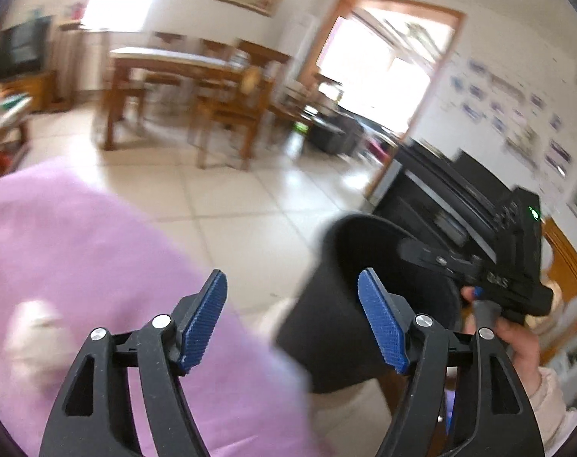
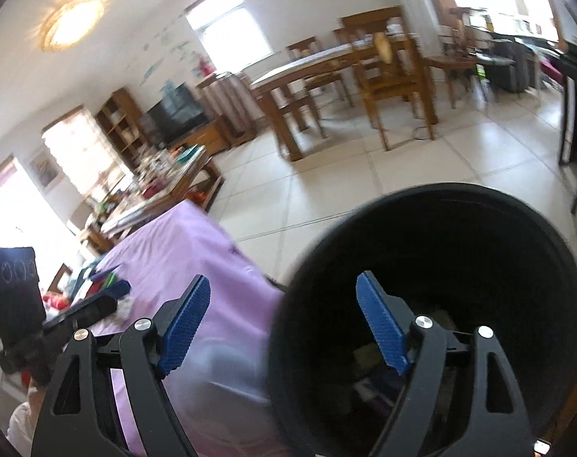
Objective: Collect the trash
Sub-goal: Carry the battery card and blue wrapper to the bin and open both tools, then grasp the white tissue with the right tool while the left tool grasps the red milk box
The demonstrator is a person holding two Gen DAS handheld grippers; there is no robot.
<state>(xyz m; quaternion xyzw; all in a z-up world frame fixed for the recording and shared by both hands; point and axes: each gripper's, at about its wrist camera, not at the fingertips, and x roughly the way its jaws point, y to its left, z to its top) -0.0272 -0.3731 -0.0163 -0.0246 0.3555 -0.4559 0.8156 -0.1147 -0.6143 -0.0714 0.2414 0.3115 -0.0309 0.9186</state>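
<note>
A black trash bin (image 1: 326,323) stands beside the table with the purple cloth (image 1: 98,247). My left gripper (image 1: 292,285) hangs open over the cloth's edge and the bin, nothing between its blue pads. A hand holds my right gripper (image 1: 414,251) over the bin's mouth. In the right wrist view the right gripper (image 2: 284,285) is open and empty at the bin's rim (image 2: 460,198); scraps (image 2: 364,358) lie dimly inside. A blurred pale item (image 1: 33,327) rests on the cloth. The left gripper (image 2: 105,297) shows at the far left.
Pale tiled floor (image 1: 231,198) spreads beyond the bin. A wooden dining table with chairs (image 1: 181,76) stands at the back. A black piano (image 1: 441,190) is by the right wall. A cluttered low table (image 2: 166,186) sits past the purple cloth (image 2: 181,251).
</note>
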